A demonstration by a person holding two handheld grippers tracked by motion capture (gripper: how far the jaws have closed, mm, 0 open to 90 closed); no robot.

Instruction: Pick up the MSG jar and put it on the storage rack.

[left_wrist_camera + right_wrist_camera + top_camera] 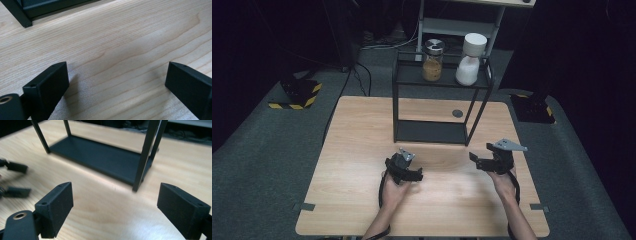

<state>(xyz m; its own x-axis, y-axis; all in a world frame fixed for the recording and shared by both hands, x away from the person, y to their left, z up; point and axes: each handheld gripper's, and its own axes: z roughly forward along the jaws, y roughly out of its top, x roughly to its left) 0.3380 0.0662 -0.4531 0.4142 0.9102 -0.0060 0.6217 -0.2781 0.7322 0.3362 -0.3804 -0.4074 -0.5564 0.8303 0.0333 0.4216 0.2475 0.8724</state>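
A black two-shelf metal rack [437, 100] stands at the back middle of the wooden table [352, 150]. On its top shelf are a glass jar of brown contents [432, 61] and a white-capped bottle of white powder [469, 60]. My left gripper [414, 174] rests low over the table in front of the rack, open, with bare wood between its jaws [117, 77]. My right gripper [476, 160] hovers at the front right of the rack, open and empty [115, 202]. The rack's lower shelf [100, 157] lies ahead of it. The left gripper's fingers [15, 167] show at the left edge of the right gripper view.
A small dark round spot [457, 113] sits on the table behind the rack. Grey carpet [262, 150] surrounds the table, with yellow-black striped blocks [299, 92] at the far left and far right. A white shelf unit [462, 25] stands behind. A foot of the rack [22, 15] lies near the left gripper.
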